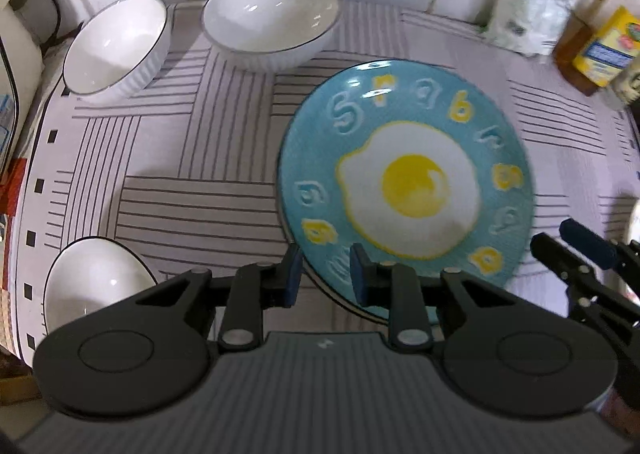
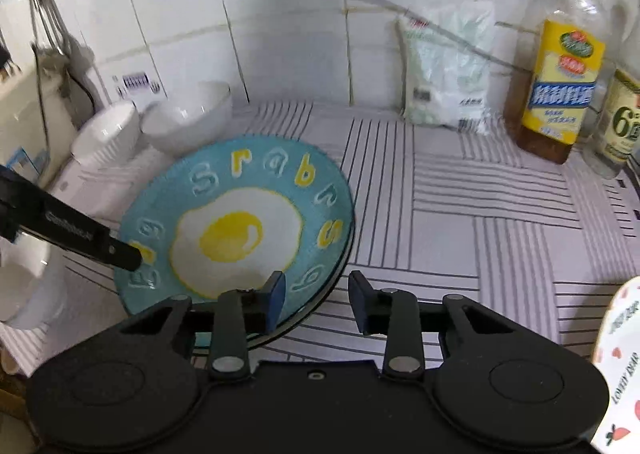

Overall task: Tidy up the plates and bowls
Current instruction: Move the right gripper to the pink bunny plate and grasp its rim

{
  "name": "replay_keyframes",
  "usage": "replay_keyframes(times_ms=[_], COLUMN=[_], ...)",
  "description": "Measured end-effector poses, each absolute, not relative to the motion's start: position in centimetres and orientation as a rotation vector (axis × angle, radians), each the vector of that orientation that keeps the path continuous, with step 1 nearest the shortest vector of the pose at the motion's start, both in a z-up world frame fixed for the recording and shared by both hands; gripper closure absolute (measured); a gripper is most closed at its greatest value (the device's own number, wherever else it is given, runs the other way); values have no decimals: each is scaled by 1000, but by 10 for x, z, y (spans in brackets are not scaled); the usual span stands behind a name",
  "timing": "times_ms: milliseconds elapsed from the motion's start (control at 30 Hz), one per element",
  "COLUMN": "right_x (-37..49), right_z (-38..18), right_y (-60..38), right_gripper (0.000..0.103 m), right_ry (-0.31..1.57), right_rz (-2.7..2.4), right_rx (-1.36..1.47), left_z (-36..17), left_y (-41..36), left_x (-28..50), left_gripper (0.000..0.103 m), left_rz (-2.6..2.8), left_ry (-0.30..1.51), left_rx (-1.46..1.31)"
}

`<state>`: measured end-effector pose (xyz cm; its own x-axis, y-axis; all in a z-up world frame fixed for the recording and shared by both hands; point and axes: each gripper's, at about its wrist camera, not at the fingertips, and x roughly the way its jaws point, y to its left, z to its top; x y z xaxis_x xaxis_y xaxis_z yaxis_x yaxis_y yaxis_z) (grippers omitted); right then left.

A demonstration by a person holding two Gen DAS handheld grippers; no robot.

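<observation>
Fingers of the left gripper stand apart astride the near rim of the blue egg plate, not pinching it. The right gripper is likewise parted, one finger over the plate's rim, the other above the striped cloth. Two white bowls sit at the counter's back edge by the tiled wall, a third near its front left corner.

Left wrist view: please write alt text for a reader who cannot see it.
The left gripper is open, its blue-padded fingers straddling the near rim of a round turquoise plate with a fried-egg design on a striped grey-and-white cloth. Three white ribbed bowls stand left and behind; the right gripper shows at the right edge.
</observation>
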<state>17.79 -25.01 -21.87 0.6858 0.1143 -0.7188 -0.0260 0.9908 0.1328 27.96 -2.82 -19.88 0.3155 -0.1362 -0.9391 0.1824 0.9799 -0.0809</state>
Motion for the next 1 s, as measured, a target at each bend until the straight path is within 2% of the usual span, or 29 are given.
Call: replay_keyframes(times_ms=[267, 367, 600, 733, 833, 933, 1000], right_x=[127, 104, 53, 24, 7, -8, -17], right_z=[-182, -170, -156, -155, -160, -164, -167], right_y=[-294, -312, -334, -342, -351, -361, -366], right_gripper=[63, 63, 62, 57, 53, 42, 39], right_ry=[712, 684, 673, 666, 671, 664, 655], right_rz=[38, 11, -50, -85, -148, -207, -250], right_rx=[143, 144, 146, 140, 158, 188, 203], left_z=[-154, -141, -133, -131, -132, -134, -136], left_y=[-69, -94, -159, -194, -216, -231, -239], left_x=[243, 227, 197, 180, 169, 161, 157], left_gripper=[78, 76, 73, 59, 56, 54, 51], left_rz=[-359, -401, -542, -612, -660, -696, -710], left_ry=[1170, 1091, 1057, 1058, 1064, 1064, 1068], left_rx=[93, 162, 257, 290, 319, 348, 359])
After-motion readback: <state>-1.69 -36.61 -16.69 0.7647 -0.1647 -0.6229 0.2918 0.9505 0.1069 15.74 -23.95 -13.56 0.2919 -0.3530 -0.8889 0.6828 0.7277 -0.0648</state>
